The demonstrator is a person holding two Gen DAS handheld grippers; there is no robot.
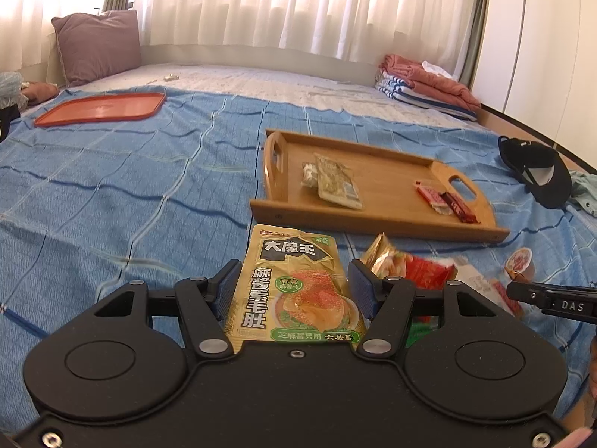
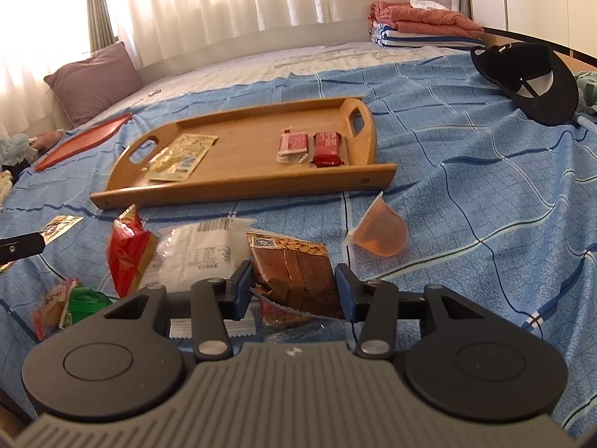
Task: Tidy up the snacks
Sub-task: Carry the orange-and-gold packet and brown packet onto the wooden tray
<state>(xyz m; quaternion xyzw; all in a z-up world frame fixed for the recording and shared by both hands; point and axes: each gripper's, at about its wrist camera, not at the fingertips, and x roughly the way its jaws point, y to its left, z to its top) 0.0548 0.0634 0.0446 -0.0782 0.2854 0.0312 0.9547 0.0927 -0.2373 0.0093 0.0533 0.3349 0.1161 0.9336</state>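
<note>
My left gripper (image 1: 293, 272) is shut on a yellow-green snack pouch (image 1: 294, 287), its blue pads against the pouch's two long edges. My right gripper (image 2: 294, 268) is shut on a brown snack packet (image 2: 294, 272) lying tilted over other wrappers. Ahead lies a wooden tray (image 1: 373, 220) (image 2: 242, 186) with a beige-green packet (image 2: 183, 156) at its left end and two red bars (image 2: 309, 145) at its right end. Loose on the blue bedspread are a red packet (image 2: 127, 250), a white packet (image 2: 197, 254), a green packet (image 2: 82, 304) and an orange jelly cup (image 2: 380, 233).
A flat red tray (image 1: 100, 108) lies far left on the bed. A black cap (image 2: 530, 78) sits at the right edge. Folded clothes (image 2: 421, 26) are stacked at the back right, and a purple pillow (image 1: 97, 44) leans at the back left under the curtains.
</note>
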